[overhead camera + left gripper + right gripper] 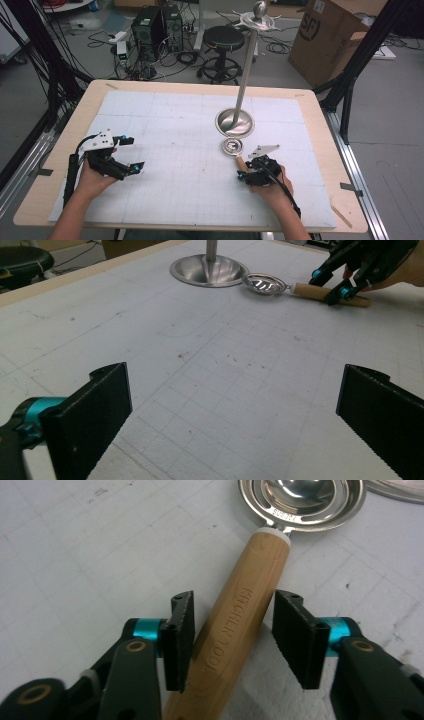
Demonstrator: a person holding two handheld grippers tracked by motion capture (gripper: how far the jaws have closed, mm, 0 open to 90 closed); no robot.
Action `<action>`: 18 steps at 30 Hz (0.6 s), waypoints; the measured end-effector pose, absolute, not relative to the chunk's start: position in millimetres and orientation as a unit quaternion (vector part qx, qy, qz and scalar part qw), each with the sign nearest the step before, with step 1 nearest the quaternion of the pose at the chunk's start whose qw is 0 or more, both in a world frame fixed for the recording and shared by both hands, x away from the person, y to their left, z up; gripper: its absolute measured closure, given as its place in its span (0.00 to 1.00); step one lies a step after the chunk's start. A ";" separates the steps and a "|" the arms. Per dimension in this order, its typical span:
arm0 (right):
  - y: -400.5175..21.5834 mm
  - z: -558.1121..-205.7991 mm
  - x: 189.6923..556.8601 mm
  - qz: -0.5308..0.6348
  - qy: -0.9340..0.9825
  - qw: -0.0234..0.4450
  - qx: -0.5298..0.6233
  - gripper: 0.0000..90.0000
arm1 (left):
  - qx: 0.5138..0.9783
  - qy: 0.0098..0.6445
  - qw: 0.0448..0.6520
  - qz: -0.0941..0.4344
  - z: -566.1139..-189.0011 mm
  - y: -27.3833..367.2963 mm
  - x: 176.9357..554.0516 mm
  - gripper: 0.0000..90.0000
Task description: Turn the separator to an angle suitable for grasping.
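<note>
While the left claw [232, 415] is hovering wide open well away from the steel stand base [234, 122], the right claw [232, 635] is straddling the wooden handle [235, 630] of a small strainer [233, 146], jaws parted on either side, not clenched. The strainer is lying on the counter [165, 130] just beside that base.

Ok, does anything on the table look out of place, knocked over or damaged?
Nothing stands out. The wooden-handled strainer lies flat on the white mat beside the upright metal stand, its handle between the right gripper's open jaws. The left gripper is open over bare mat. No spills or visible damage.
</note>
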State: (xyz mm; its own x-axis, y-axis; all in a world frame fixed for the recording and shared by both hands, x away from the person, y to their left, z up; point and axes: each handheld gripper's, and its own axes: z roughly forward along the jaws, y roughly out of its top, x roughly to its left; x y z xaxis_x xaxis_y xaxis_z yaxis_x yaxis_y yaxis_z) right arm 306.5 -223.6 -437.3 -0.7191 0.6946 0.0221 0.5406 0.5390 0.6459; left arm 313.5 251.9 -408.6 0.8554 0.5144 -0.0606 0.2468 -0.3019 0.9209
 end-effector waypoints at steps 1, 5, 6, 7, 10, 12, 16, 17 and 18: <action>-223.4 -437.1 306.1 0.321 0.869 0.121 0.356 0.59 | 0.798 0.238 0.540 0.124 -408.8 251.7 313.5 0.02; -222.7 -436.9 305.6 0.319 0.869 0.126 0.356 0.59 | 0.798 0.238 0.540 0.121 -409.1 250.9 313.1 0.02; -223.1 -436.3 305.9 0.317 0.870 0.123 0.357 0.60 | 0.798 0.238 0.540 0.121 -409.1 250.7 313.1 0.02; -223.6 -436.3 306.5 0.319 0.869 0.122 0.357 0.62 | 0.798 0.238 0.541 0.123 -408.7 251.4 313.3 0.02; -226.8 -434.5 306.9 0.316 0.869 0.118 0.360 0.68 | 0.798 0.237 0.541 0.122 -408.4 252.0 313.3 0.02; -227.7 -434.7 307.0 0.316 0.870 0.116 0.361 0.70 | 0.798 0.237 0.540 0.122 -408.7 251.7 313.4 0.02; -227.9 -434.1 306.4 0.313 0.875 0.117 0.350 0.75 | 0.798 0.237 0.541 0.121 -408.4 252.0 313.1 0.02; -227.9 -433.8 306.2 0.314 0.876 0.114 0.347 0.76 | 0.798 0.237 0.541 0.121 -408.4 252.0 313.1 0.02; -228.1 -434.1 306.5 0.317 0.877 0.111 0.342 0.76 | 0.798 0.237 0.541 0.121 -408.4 252.0 313.1 0.02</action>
State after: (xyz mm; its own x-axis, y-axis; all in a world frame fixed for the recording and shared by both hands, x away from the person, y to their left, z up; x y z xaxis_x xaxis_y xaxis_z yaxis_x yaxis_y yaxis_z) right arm 306.5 -228.1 -434.1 -0.7407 0.6715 0.0221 0.5302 0.5639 0.6331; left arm 313.1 252.0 -408.4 0.8582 0.5094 -0.0631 0.2474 -0.3027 0.9204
